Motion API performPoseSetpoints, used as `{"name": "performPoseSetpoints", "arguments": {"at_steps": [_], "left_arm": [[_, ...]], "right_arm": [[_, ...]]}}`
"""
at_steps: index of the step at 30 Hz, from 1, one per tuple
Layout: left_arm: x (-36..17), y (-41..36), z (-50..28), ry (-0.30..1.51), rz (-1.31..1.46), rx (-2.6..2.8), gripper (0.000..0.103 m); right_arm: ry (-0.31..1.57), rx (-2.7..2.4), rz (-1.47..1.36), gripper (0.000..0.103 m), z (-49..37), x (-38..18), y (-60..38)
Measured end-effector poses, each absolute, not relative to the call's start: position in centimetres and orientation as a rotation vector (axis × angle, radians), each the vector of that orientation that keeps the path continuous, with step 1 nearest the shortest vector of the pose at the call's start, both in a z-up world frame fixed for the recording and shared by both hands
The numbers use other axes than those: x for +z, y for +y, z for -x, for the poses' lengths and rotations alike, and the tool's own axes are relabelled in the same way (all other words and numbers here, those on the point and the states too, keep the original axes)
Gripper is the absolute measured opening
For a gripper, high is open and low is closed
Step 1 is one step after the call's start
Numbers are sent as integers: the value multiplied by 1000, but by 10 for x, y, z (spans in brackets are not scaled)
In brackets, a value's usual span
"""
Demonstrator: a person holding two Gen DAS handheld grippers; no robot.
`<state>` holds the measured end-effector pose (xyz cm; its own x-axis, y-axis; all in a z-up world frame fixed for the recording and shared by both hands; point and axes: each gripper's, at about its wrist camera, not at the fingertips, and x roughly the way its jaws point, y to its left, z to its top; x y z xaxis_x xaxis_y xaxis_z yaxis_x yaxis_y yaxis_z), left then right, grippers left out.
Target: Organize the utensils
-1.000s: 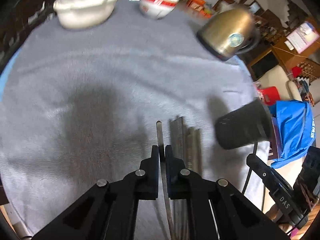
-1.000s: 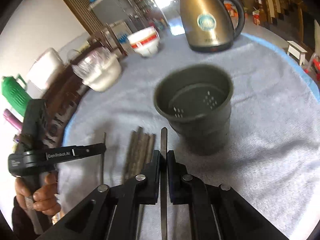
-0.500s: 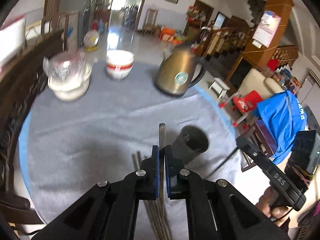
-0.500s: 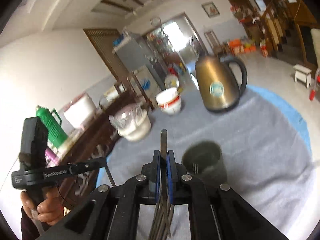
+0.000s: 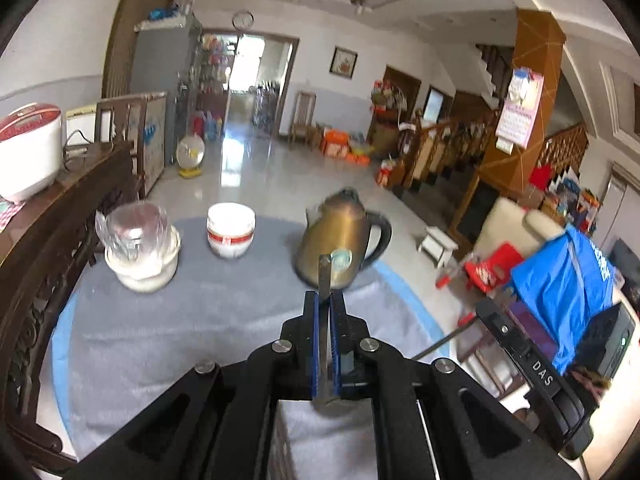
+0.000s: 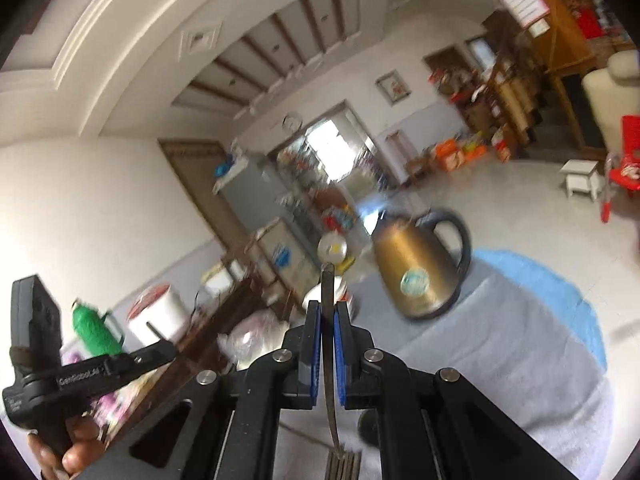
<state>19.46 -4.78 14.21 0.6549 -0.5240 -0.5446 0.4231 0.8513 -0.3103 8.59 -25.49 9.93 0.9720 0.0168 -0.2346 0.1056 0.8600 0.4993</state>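
My left gripper [image 5: 325, 300] is shut on a flat metal utensil handle [image 5: 324, 272] that sticks up past the fingertips, lifted above the grey table cloth [image 5: 192, 320]. My right gripper [image 6: 328, 308] is shut on another metal utensil [image 6: 329, 288]; its lower end hangs below the jaws, where fork tines [image 6: 343, 462] show. A dark rim of the utensil holder cup [image 6: 366, 426] peeks out under the right gripper. The right gripper also appears at the right of the left wrist view [image 5: 532, 364], and the left one at the left of the right wrist view [image 6: 80, 372].
On the round table stand a gold kettle [image 5: 340, 248], a red-and-white bowl [image 5: 231, 230], and a white bowl with a plastic-wrapped top [image 5: 140, 248]. A dark wooden sideboard [image 5: 52, 216] runs along the left. A blue bag [image 5: 568, 284] lies to the right.
Both grippers have lifted and tilted up with their utensils; the views swung from the table cloth to the room. The cup and the row of utensils dropped out of the left view.
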Motion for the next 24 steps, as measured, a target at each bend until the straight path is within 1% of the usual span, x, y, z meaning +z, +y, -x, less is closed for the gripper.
{"name": "performPoseSetpoints", "arguments": {"at_steps": [4,6,14,18,20,22,23,24], "left_arm": [[144,-58,-198,614,195,-522,5],[136,-65,-203,622,204,-527,5],[86,-83,-216,749,194,-505,5],[71,-87,-217,810,164,-502,5],[69,-88,-213,819,149,-500,5],[67,-89,-209,827,129,-499,9],[67,-90,-207,832,122,-501,17],[67,-89,-204,837,116,-501,33]], "right_arm": [[195,-106,-522,7,-84,104,-260],[202,-136,-492,7,-88,102,-259],[328,-149,-496,7,-101,73,-261],[378,-136,-500,7,-104,63,-260],[398,-129,-507,9,-105,58,-260],[416,-109,-531,10,-103,53,-262],[425,-101,-540,10,-103,50,-262],[434,-96,-548,10,-102,49,-263]]}}
